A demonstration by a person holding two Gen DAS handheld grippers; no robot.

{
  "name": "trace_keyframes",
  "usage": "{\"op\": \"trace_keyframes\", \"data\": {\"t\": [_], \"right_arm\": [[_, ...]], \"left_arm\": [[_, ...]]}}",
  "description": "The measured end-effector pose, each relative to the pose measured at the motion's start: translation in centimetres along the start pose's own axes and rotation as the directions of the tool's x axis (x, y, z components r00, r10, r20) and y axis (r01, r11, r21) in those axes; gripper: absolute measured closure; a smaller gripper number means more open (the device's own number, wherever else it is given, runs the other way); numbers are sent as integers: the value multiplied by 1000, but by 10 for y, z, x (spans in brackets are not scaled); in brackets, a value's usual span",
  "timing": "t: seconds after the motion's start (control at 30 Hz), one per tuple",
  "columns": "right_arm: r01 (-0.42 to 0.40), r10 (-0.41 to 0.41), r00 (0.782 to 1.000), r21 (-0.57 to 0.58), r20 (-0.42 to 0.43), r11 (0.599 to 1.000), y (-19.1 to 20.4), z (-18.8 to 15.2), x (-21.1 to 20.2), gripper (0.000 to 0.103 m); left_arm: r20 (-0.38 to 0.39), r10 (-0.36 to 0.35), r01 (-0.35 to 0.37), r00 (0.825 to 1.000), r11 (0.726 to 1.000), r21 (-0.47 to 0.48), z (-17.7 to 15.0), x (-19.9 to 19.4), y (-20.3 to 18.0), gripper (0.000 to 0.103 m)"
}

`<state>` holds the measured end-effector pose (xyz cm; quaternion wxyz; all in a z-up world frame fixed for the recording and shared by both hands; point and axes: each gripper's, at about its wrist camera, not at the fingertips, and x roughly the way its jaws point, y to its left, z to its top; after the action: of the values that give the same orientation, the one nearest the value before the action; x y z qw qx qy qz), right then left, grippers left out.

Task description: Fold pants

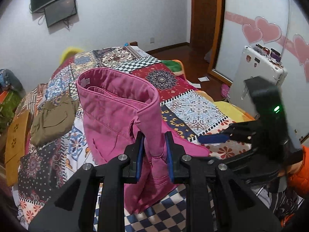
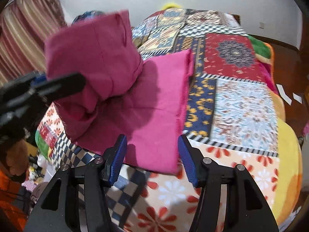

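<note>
On the bed (image 1: 173,81), under a patchwork quilt (image 1: 195,108), lie the pink pants (image 1: 115,104). At the far left of the left wrist view a brown garment (image 1: 52,119) rests flat on the quilt, just beside the pants. The pants' waistband stands up in a loop, lifted off the quilt, with a white label inside its rim. Below that loop, the left gripper (image 1: 154,145) is clamped on a bunched fold of the pink cloth: the fabric runs straight between the two blue pads (image 1: 140,154) and both press on it. The rest of the pants hangs down and spreads on the quilt under the fingers. To the right, the right gripper (image 1: 214,138) shows from the side, with an orange sleeve (image 1: 301,172) behind it.

In the right wrist view the left gripper (image 2: 63,87) enters from the left, blurred, at the raised part of the pants (image 2: 108,61). The flat part spreads toward the centre. The right gripper (image 2: 152,154) has its jaws apart and pressing on nothing; the near edge of the flat pink cloth lies on the quilt (image 2: 241,108) between and just beyond its pads (image 2: 117,158).
</note>
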<state>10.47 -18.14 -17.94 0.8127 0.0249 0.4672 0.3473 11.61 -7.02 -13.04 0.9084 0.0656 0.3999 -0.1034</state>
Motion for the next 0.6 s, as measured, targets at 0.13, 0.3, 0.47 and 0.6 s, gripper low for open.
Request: {"op": "trace_keyframes", "data": {"t": [0.13, 0.3, 0.47, 0.6], "right_arm": [[30, -32, 999, 51, 36, 998, -15, -4, -18, 51], [59, -68, 995, 122, 74, 991, -35, -8, -37, 51], [69, -87, 990, 157, 110, 985, -42, -9, -52, 51], [69, -92, 987, 163, 132, 984, -44, -8, -59, 51]], "left_arm": [[-26, -22, 22, 999, 1000, 8, 2, 11, -6, 82], [-75, -47, 49, 996, 998, 29, 3, 28, -17, 82], [-134, -85, 90, 987, 995, 32, 1, 44, -25, 81], [-160, -111, 115, 981, 993, 18, -2, 52, -27, 74]]}}
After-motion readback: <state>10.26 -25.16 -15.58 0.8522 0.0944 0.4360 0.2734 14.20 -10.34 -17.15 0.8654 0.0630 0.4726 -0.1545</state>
